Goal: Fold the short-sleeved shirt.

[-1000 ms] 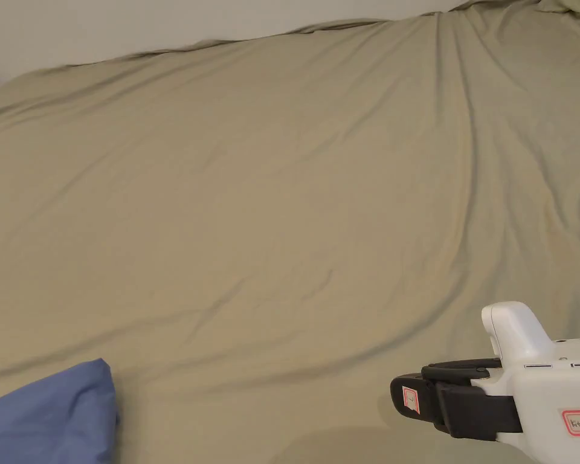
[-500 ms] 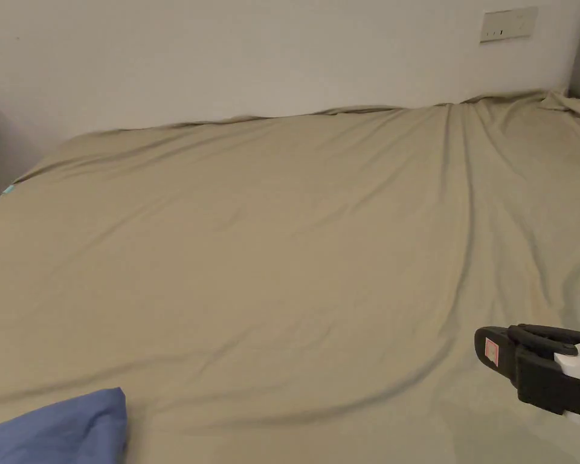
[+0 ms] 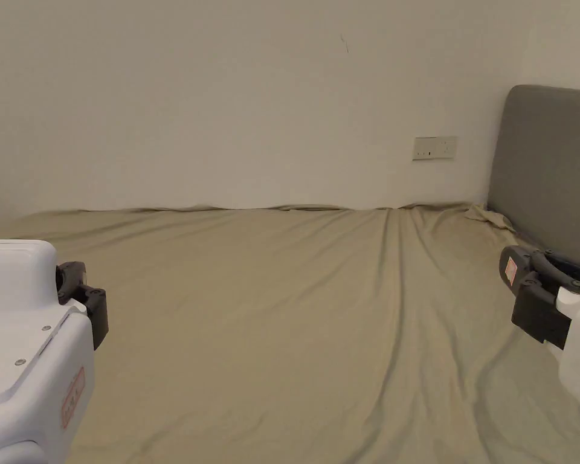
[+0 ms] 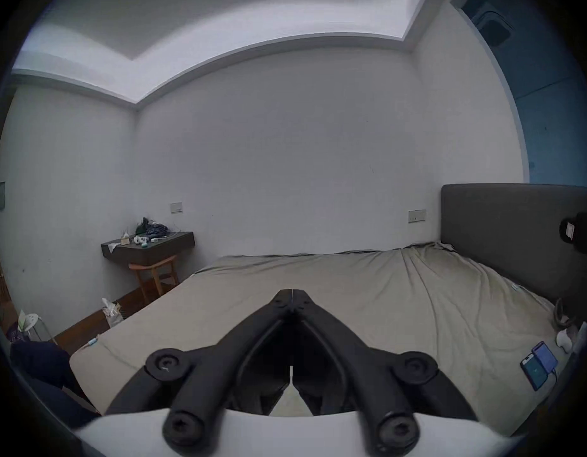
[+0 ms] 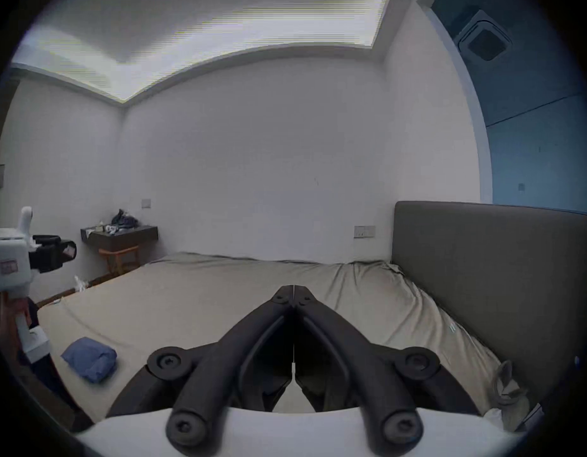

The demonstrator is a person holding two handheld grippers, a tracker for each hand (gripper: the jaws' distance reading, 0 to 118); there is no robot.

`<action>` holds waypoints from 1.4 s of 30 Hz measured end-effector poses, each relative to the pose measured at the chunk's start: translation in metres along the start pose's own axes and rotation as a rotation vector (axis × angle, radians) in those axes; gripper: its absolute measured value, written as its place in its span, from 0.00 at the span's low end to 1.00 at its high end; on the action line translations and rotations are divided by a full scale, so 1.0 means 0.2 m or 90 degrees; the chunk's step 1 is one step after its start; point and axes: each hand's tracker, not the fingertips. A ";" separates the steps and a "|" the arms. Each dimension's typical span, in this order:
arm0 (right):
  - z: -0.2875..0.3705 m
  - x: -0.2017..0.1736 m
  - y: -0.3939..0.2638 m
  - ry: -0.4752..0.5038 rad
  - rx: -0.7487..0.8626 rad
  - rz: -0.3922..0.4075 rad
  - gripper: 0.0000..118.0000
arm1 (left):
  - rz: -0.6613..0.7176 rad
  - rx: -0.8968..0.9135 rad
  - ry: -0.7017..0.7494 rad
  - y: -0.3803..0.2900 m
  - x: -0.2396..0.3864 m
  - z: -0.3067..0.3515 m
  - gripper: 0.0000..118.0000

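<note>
Shirt (image 5: pixel 89 362) (blue, folded) lies on the bed (image 3: pixel 283 314); left gripper (image 4: pixel 291 296) and right gripper (image 5: pixel 293 291) hover above, both closed, holding nothing.

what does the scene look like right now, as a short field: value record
surface: bed with tan sheet
shirt: blue shirt, folded into a bundle near the bed's edge
left gripper: fingers together, holding nothing, raised over the bed
right gripper: fingers together, holding nothing, raised over the bed
headboard: grey, at the right
phones: on the sheet near the headboard
</note>
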 end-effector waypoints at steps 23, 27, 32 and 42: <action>-0.18 0.09 -0.08 -0.087 0.034 0.034 1.00 | 0.043 0.012 -0.114 -0.01 0.10 -0.13 0.97; -0.20 0.11 -0.08 -0.089 0.024 0.029 1.00 | 0.044 0.014 -0.112 -0.01 0.09 -0.14 0.97; -0.20 0.11 -0.08 -0.070 0.010 0.026 1.00 | 0.047 0.022 -0.099 0.00 0.09 -0.15 0.98; -0.19 0.09 -0.07 -0.051 0.010 0.022 1.00 | 0.026 0.050 -0.070 -0.01 0.12 -0.12 0.98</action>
